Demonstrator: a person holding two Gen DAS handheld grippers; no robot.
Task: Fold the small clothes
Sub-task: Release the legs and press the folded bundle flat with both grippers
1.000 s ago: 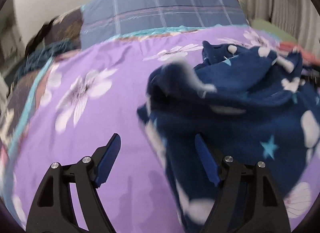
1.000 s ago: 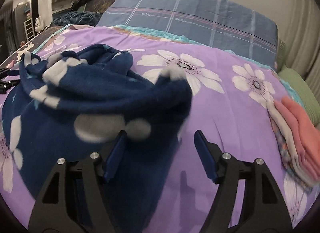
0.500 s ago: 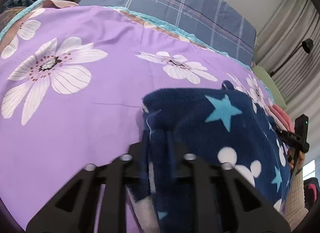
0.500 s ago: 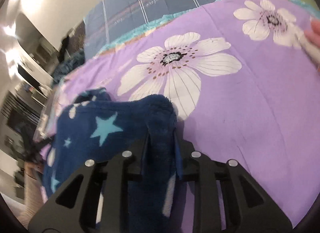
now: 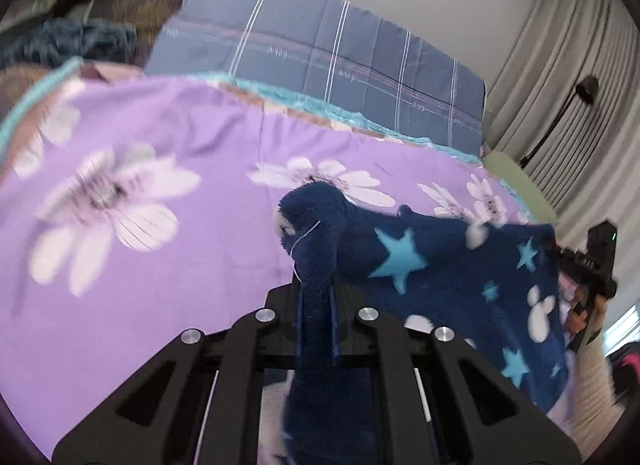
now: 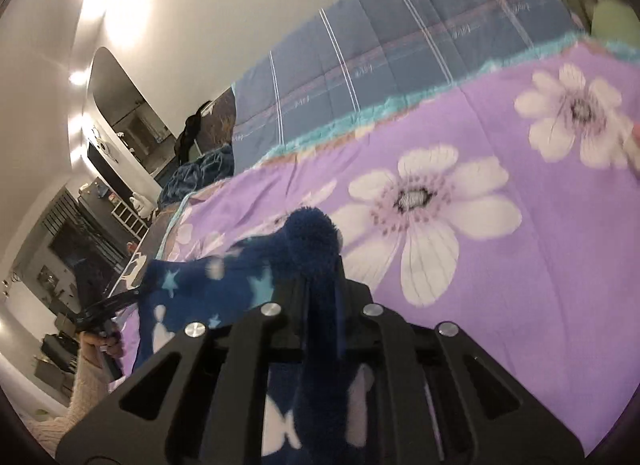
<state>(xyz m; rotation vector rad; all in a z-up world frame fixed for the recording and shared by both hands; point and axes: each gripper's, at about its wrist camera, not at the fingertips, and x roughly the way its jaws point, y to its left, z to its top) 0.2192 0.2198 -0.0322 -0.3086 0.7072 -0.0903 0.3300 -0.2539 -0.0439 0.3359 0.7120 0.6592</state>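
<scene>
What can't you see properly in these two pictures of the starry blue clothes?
- What garment the blue fleece is: bunched in both views, its lower part behind the gripper frames and cut by the bottom edge.
- The left gripper and right gripper pads: buried in fleece, both shut on it.
- The bedspread flowers at the left of the left view: motion-blurred.
- The pink thing at the right edge of the right view: cut off.
</scene>
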